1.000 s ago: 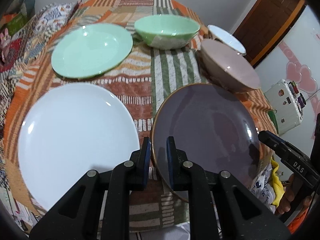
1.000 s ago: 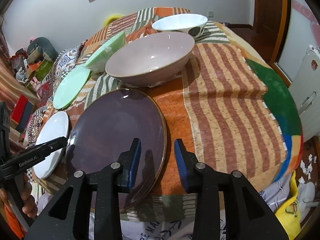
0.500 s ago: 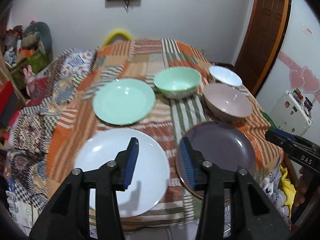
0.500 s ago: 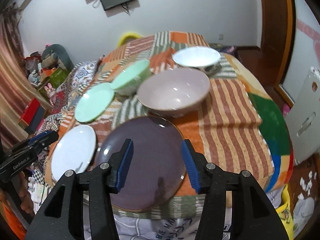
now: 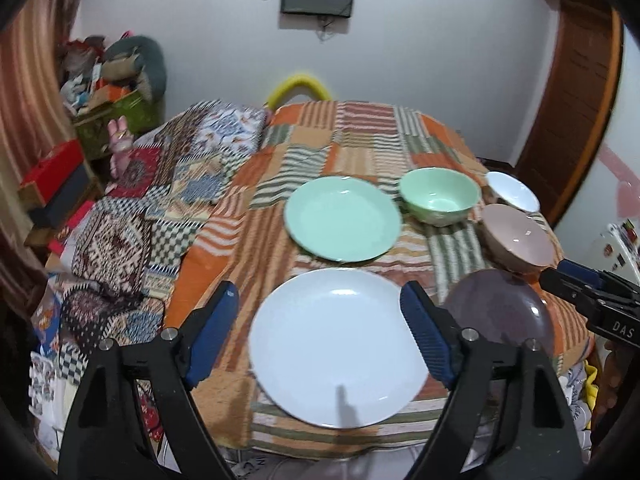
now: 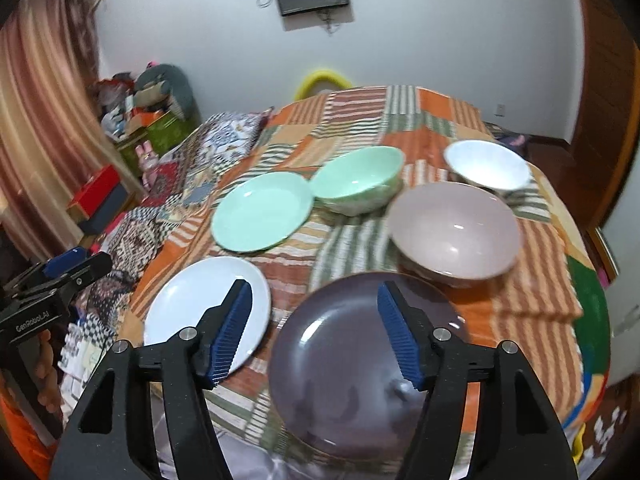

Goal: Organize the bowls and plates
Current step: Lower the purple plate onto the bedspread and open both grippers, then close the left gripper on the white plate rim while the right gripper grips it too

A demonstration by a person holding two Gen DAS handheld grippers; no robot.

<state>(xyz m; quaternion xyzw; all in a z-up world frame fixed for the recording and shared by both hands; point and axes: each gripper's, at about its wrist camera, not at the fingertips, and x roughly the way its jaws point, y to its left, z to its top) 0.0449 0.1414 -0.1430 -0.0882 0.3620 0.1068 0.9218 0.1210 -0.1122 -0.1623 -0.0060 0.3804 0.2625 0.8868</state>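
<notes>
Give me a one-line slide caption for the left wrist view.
Left gripper, jaws opening and empty, above a white plate; green plate and bowls beyond on a patchwork cloth.

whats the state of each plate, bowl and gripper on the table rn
white plate: flat on the cloth, empty
green plate: flat, empty
purple plate: flat at the near edge, empty
green bowl: upright, empty
pink bowl: upright, empty
white bowl: upright, empty
left gripper: jaws opening, nothing held
right gripper: jaws opening, nothing held
</notes>
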